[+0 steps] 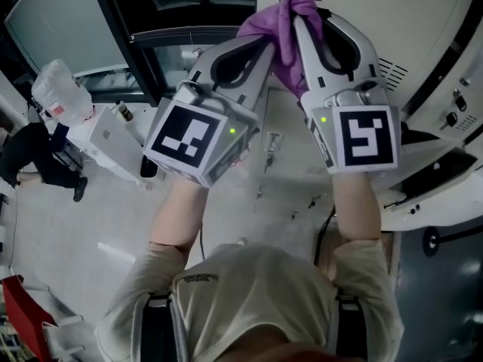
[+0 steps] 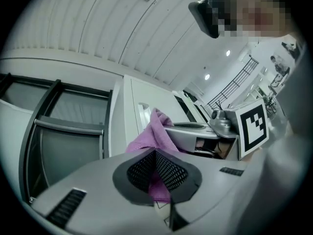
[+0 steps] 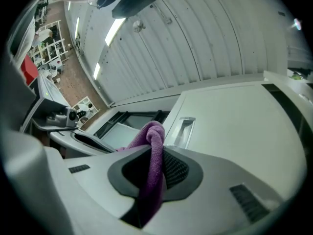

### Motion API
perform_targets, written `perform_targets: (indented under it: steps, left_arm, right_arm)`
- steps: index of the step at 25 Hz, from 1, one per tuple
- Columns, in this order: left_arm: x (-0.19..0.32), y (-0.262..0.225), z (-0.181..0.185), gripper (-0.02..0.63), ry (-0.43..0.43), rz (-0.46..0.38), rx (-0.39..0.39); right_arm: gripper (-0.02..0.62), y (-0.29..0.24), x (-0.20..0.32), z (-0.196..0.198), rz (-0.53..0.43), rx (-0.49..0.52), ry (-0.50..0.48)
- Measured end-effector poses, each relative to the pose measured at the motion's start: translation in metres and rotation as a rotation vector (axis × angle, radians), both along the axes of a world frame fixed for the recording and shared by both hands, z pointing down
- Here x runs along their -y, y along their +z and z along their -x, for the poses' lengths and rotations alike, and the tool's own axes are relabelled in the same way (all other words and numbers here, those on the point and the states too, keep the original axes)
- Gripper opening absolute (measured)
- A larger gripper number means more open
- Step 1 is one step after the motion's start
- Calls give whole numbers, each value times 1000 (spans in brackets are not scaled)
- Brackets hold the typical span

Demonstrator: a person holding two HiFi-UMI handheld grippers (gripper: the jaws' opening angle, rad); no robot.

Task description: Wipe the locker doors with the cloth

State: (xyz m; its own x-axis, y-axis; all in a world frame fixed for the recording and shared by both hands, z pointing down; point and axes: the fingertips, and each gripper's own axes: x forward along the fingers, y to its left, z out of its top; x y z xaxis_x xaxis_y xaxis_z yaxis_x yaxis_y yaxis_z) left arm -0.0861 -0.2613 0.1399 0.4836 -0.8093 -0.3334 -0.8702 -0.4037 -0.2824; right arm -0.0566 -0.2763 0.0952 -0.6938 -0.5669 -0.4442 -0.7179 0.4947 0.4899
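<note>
Here, cloth: the purple cloth [image 1: 281,23] was bunched and raised near the locker door [image 1: 377,13]; whether it touched the door could not be told.
Left gripper: the left gripper [image 2: 155,173] was clamped on a fold of the cloth, jaws pressed onto the fabric.
Right gripper: the right gripper [image 3: 155,173] pinched a rolled strand that rose above its jaws, just beside the door's recessed handle [image 3: 183,129].
Locker door: white and plain.
Beside the door: a dark-framed glass panel [image 2: 68,146] stood left of the door.
</note>
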Motion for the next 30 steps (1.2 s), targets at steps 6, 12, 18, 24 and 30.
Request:
perform_targets:
  steps: [6, 12, 18, 24, 30]
  left_arm:
    - [8, 12, 1, 3, 3, 31, -11]
    - [13, 13, -7, 3, 25, 33, -11]
    - [17, 15, -18, 3, 51, 37, -10]
    - [21, 17, -41, 3, 99, 40, 3]
    - [26, 21, -69, 3, 159, 39, 16]
  right_arm:
    - [49, 18, 15, 6, 34, -19, 23]
    - [49, 23, 24, -5, 56, -16, 53]
    - [49, 25, 25, -13, 55, -24, 75]
    - [49, 30, 32, -43, 80, 15, 111]
    - [51, 33, 37, -77, 88, 34, 174]
